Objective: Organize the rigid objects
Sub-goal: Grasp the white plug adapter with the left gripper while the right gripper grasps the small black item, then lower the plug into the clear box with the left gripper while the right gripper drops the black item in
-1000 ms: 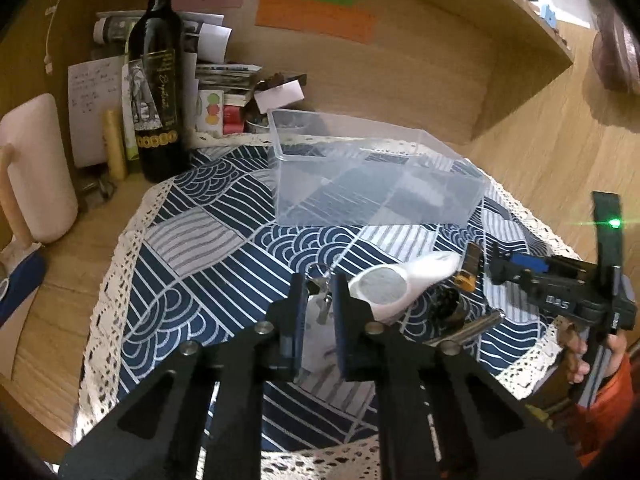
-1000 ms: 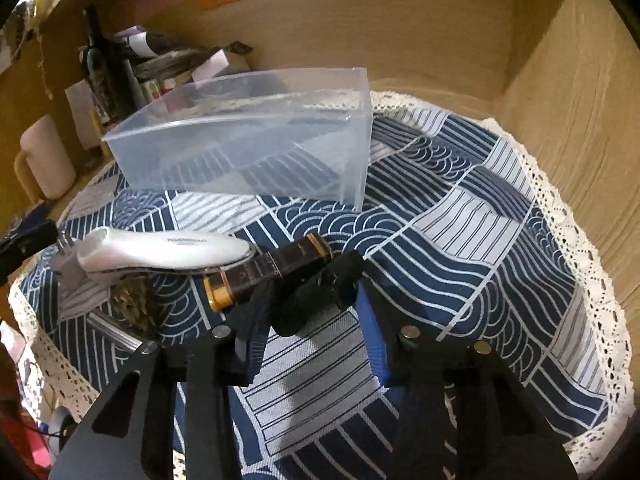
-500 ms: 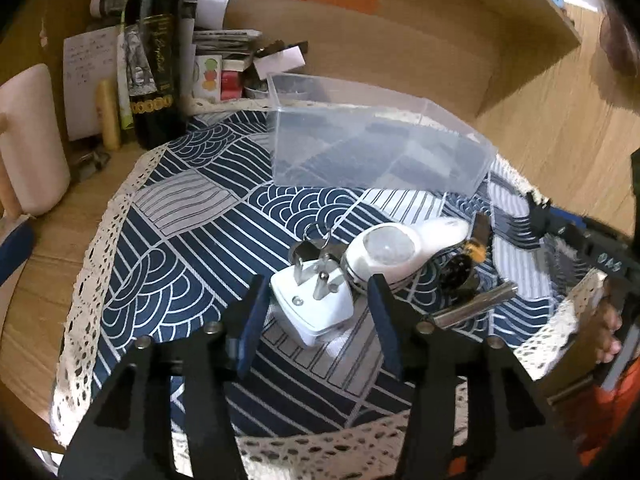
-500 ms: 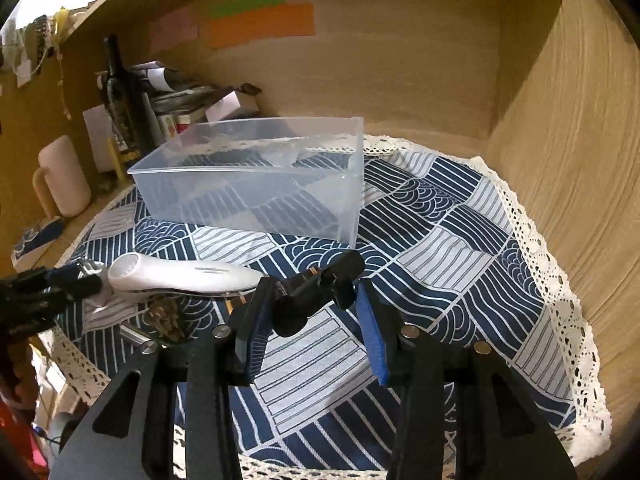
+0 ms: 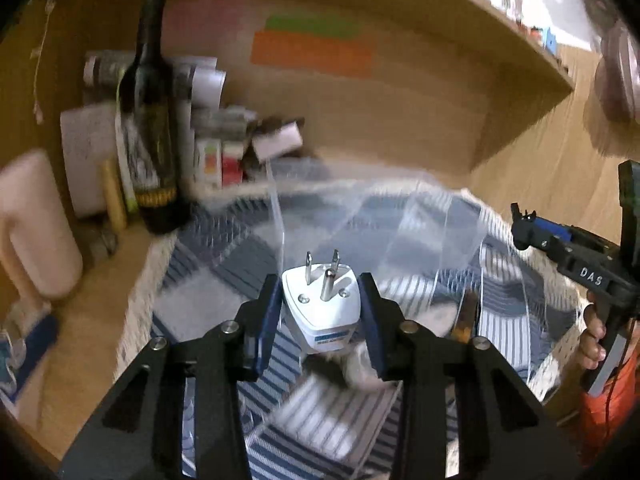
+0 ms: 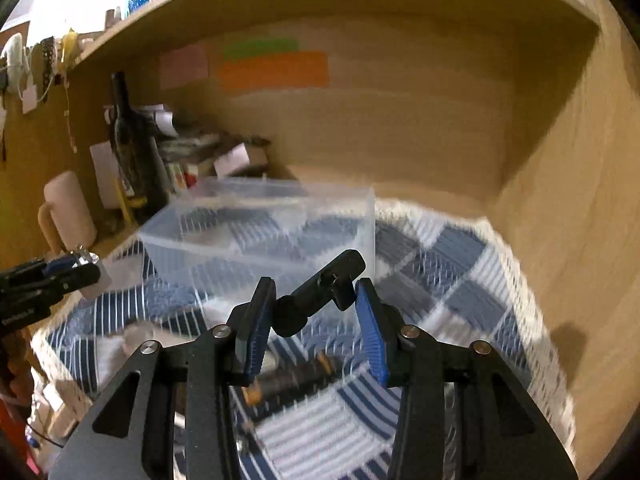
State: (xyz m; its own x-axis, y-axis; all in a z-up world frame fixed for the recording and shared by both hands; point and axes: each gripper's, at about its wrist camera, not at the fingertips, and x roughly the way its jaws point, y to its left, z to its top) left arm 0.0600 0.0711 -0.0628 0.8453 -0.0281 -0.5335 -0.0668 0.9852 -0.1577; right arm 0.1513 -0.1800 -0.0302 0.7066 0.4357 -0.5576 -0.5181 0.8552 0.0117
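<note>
My left gripper (image 5: 320, 304) is shut on a white plug adapter (image 5: 320, 300), prongs pointing up, lifted above the blue patterned cloth in front of the clear plastic box (image 5: 360, 216). My right gripper (image 6: 312, 312) is shut on a black clip-like part (image 6: 320, 292) and holds it up before the same box (image 6: 260, 232). The left gripper also shows at the left edge of the right wrist view (image 6: 60, 272); the right gripper shows at the right of the left wrist view (image 5: 520, 228). A white device (image 5: 360, 364) and a brown-tipped stick (image 5: 464, 316) lie on the cloth below.
A dark wine bottle (image 5: 148, 128), papers and small boxes (image 5: 224, 148) stand at the back left. A pale pink jug (image 5: 36, 232) stands at the left. Wooden walls (image 6: 560, 200) close the back and right. The cloth has a lace edge (image 6: 532, 300).
My left gripper closed on the plug adapter and lifted it off the cloth. My right gripper rose with the black part. Both views are blurred by motion toward the box.
</note>
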